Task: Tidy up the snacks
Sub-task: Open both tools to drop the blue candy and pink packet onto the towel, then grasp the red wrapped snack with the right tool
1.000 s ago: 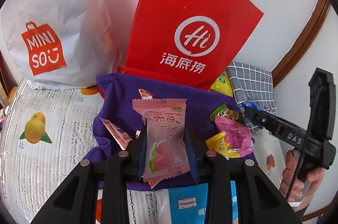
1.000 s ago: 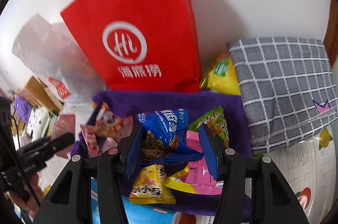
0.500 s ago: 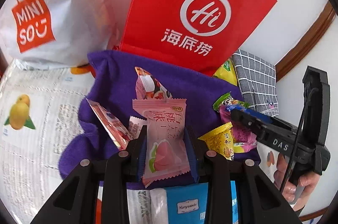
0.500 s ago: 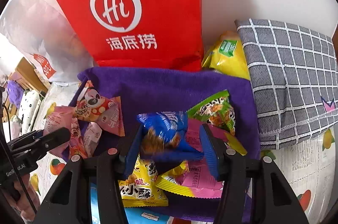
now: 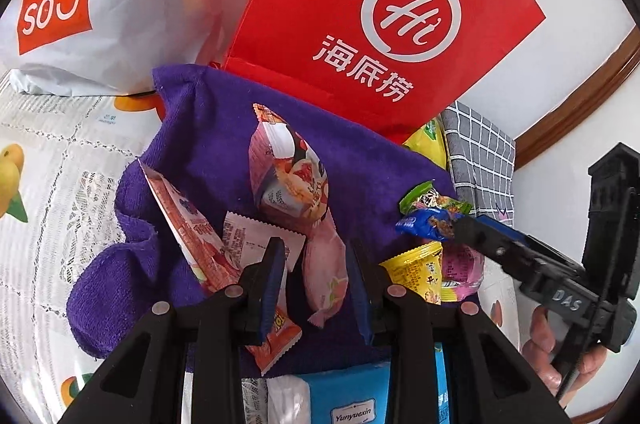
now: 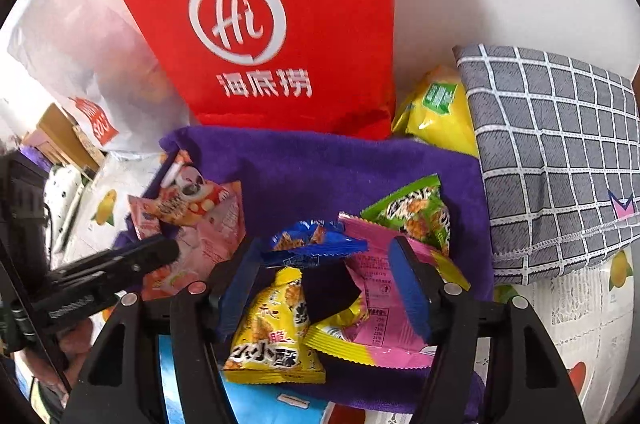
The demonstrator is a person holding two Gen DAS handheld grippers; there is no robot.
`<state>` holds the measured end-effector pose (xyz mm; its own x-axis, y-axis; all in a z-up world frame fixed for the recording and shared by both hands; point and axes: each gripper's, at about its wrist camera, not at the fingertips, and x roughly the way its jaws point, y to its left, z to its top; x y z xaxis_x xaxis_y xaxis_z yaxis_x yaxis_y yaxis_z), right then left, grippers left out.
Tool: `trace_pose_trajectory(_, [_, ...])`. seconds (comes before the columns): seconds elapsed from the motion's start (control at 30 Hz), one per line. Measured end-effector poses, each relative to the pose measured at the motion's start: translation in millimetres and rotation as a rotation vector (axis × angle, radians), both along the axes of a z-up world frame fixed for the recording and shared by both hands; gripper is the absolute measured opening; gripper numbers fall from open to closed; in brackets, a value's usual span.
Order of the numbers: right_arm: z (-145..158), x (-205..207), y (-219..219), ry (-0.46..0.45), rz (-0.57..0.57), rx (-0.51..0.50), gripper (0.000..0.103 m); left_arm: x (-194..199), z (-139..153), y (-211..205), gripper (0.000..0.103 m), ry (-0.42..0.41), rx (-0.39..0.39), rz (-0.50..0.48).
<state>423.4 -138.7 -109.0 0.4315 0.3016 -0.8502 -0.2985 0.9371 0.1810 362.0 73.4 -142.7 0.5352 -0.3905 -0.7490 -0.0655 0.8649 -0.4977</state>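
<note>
Moved since earlier: left fingers (image 5: 318, 280) have sunk from above the purple towel (image 5: 224, 136) to its surface with the pink peach packet (image 5: 326, 270); right fingers (image 6: 326, 288) have just been opening, and the blue packet (image 6: 316, 244) lies loose at their tips.
Left fingers: narrow gap, pink peach packet between them; pad contact unclear.
Right fingers: about half open, holding nothing.
Step advice: release the pink peach packet beside the pink pile (image 6: 188, 216), clear of the blue packet.
Hand pose: both tilted steeply downward.
</note>
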Motion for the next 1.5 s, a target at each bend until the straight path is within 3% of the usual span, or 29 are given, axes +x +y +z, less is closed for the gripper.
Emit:
trace_pose_trajectory(0.2, [17,-7,-4,-0.049,-0.015,0.017,0.069,-9,13,-1,0.050,-0.029,0.028,-0.008])
trace_pose_trajectory(0.6, [51,-29,-7,-0.174,-0.088,0.048,0.069,-66,30,0,0.057,-0.123,0.142,-0.084])
trace_pose_trajectory(0.77, [75,-55,-8,-0.288,-0.135,-0.020,0.069,-87,24,6,0.058,-0.115,0.117,-0.110])
trace_pose_trajectory(0.83, [78,-66,-10,-0.278,-0.139,-0.015,0.069,-91,22,7,0.058,-0.114,0.101,-0.124])
trace_pose_trajectory(1.0, [65,-108,-13,-0.237,-0.115,-0.002,0.069,-98,19,3,0.059,-0.112,0.109,-0.145])
trace_pose_trajectory(1.4, [-7,-225,-7,-0.080,-0.068,-0.035,0.069,-114,8,17,0.059,-0.092,0.144,-0.130])
trace_pose_trajectory(1.5, [-25,-239,-1,-0.043,-0.062,-0.019,0.063,-115,9,16,0.059,-0.097,0.138,-0.133])
